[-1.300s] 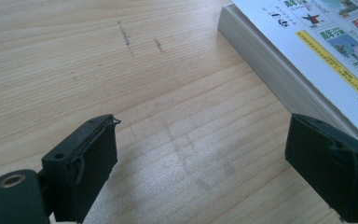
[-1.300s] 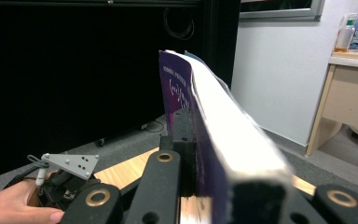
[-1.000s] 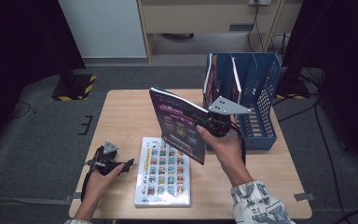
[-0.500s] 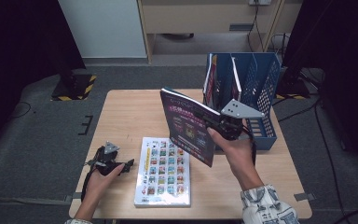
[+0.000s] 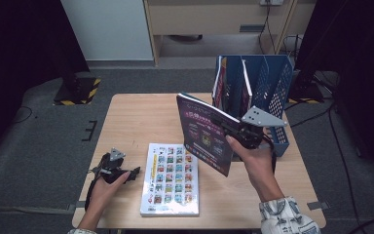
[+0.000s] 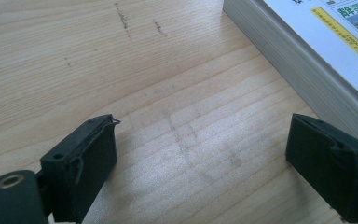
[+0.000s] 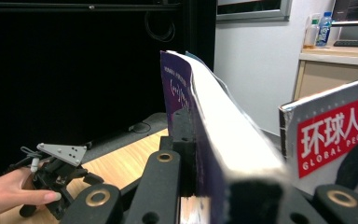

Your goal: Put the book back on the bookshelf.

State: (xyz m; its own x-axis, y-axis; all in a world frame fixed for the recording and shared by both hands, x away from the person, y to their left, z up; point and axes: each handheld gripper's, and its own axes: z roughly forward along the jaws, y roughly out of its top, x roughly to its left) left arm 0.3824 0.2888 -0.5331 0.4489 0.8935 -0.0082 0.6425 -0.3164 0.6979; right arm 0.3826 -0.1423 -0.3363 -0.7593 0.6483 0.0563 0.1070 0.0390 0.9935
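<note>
the right claw is clamped on a thin purple magazine, held upright above the wooden table, near the blue plastic file rack that already keeps two magazines. the white picture-grid book lies flat, not yet sorted. the left claw rests wide open, holding nothing.

The book clamped between the black jaws of the right gripper has a deep purple cover with pink and white print and white page edges. Left of it, on the pale wood-grain bench, lies a white book patterned with a grid of small coloured pictures. Behind the purple book stands a blue perforated file rack holding a magazine with white lettering on red.
</note>
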